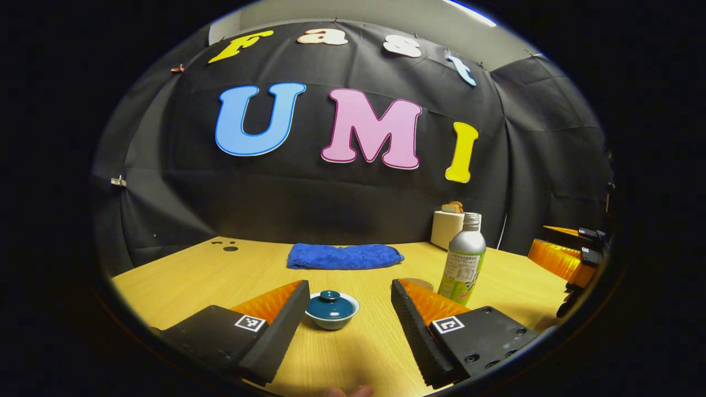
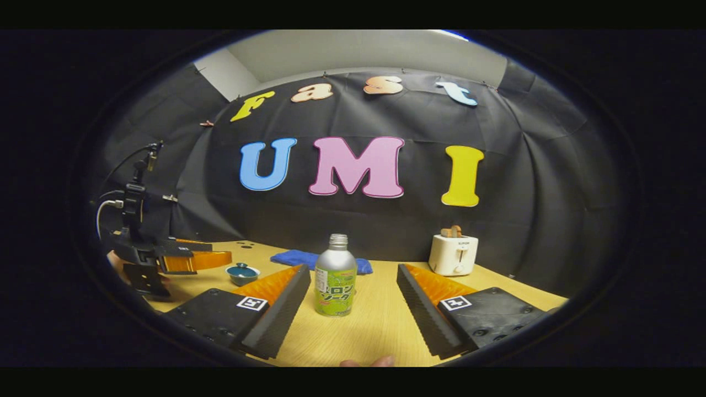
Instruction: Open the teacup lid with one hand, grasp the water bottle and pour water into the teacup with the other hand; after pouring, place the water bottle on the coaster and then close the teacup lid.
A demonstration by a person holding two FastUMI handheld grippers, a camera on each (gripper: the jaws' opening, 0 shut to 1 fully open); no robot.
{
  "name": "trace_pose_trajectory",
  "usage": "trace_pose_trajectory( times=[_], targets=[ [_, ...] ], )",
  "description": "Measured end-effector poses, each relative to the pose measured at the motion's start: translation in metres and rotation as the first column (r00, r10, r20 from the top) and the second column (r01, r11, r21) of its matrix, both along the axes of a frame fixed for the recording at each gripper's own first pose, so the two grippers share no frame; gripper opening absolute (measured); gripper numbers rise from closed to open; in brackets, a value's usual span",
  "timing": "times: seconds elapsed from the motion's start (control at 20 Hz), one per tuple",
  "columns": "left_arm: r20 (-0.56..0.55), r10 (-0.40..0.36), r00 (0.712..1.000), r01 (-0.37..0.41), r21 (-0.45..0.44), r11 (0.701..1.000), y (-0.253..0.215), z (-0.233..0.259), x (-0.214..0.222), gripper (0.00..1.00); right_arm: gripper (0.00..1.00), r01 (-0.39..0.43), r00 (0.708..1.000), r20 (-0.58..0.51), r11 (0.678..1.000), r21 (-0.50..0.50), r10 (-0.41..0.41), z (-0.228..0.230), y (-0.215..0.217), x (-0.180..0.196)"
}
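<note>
A small teacup with a dark blue lid (image 1: 331, 309) stands on the wooden table (image 1: 358, 353), just ahead of my left gripper (image 1: 348, 284) and between its open fingers, touching neither. The lid is on. To its right stands a silver water bottle with a green label (image 1: 463, 264), upright and capped. A round tan coaster (image 1: 422, 283) peeks out behind my right finger. In the right gripper view the bottle (image 2: 335, 275) stands ahead between the open fingers of my right gripper (image 2: 352, 268). The teacup (image 2: 242, 273) sits at the left there, near the left gripper (image 2: 218, 256).
A folded blue towel (image 1: 345, 256) lies at the back of the table. A white toaster (image 2: 453, 253) holding toast stands at the back right. The right gripper (image 1: 551, 251) hovers at the table's right side. A few dark holes (image 1: 229, 246) mark the far left corner.
</note>
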State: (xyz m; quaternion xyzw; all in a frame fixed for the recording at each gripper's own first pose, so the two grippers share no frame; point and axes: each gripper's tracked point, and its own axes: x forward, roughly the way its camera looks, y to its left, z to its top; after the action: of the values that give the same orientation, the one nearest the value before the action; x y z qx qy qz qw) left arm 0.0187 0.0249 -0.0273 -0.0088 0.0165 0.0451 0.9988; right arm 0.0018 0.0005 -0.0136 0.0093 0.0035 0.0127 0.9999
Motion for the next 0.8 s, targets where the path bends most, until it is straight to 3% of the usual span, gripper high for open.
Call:
trace_pose_trajectory(
  times=[0.45, 0.7, 0.8],
  targets=[
    [-0.154, 0.011, 0.988, -0.008, 0.017, 1.000, 0.022, -0.040, 0.048, 0.88, 0.98, -0.052, 0.999, -0.003, 0.999, 0.008, 0.052, -0.008, -0.001, 0.016],
    [-0.173, 0.028, 0.984, -0.019, 0.051, 0.999, 0.025, -0.047, 0.062, 0.84, 0.98, -0.064, 0.998, -0.023, 0.998, 0.016, 0.064, -0.021, -0.009, 0.020],
    [-0.167, 0.050, 0.985, -0.038, 0.072, 0.997, 0.029, -0.046, 0.071, 0.77, 0.98, -0.059, 0.998, -0.021, 0.998, 0.014, 0.059, -0.022, -0.013, 0.023]
  ],
)
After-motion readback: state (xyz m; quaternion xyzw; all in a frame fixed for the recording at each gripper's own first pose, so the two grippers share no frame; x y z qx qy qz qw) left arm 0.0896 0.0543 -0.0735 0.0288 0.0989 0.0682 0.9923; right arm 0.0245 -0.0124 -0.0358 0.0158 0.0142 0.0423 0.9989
